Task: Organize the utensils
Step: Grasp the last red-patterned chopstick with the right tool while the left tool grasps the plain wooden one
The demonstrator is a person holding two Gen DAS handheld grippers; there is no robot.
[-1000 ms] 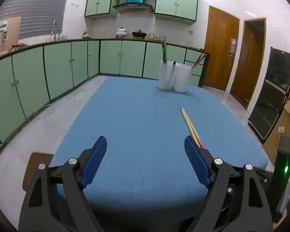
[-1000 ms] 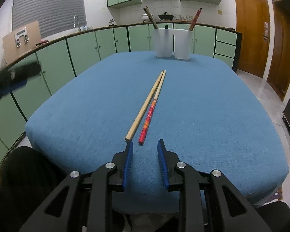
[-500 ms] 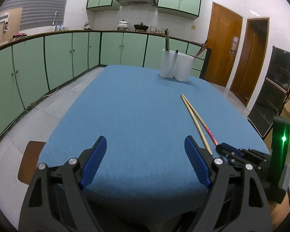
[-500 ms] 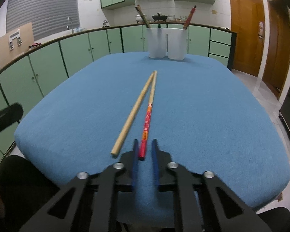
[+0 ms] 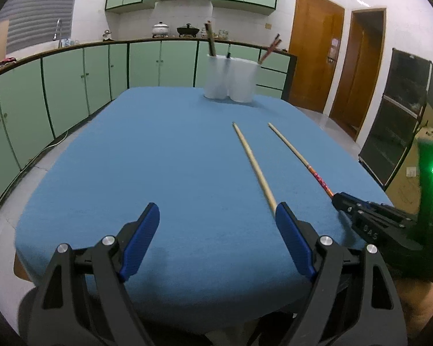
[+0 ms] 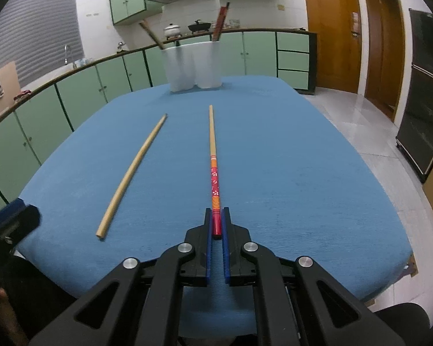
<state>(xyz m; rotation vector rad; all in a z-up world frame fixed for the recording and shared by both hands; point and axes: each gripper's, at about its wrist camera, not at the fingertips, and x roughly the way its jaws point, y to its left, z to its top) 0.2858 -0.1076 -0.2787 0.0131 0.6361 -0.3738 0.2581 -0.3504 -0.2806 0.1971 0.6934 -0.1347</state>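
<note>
My right gripper (image 6: 216,216) is shut on the red end of a red-patterned chopstick (image 6: 213,161) that points straight ahead over the blue table; it also shows in the left wrist view (image 5: 300,158). A plain wooden chopstick (image 6: 132,170) lies on the cloth to its left, also seen in the left wrist view (image 5: 254,164). My left gripper (image 5: 216,236) is open and empty near the table's front edge, its right finger next to the plain chopstick's near end. Two white holder cups (image 6: 192,66) with sticks in them stand at the far end; they also show in the left wrist view (image 5: 231,79).
The blue cloth-covered table (image 5: 158,158) has green cabinets (image 5: 57,86) to its left and behind it. Wooden doors (image 5: 317,54) and a dark cabinet (image 5: 404,109) stand to the right. My right gripper's body (image 5: 384,225) shows at the table's right front corner.
My right gripper has closed on the red chopstick and swung it apart from the plain one. The left gripper has come lower and closer to the table, still open.
</note>
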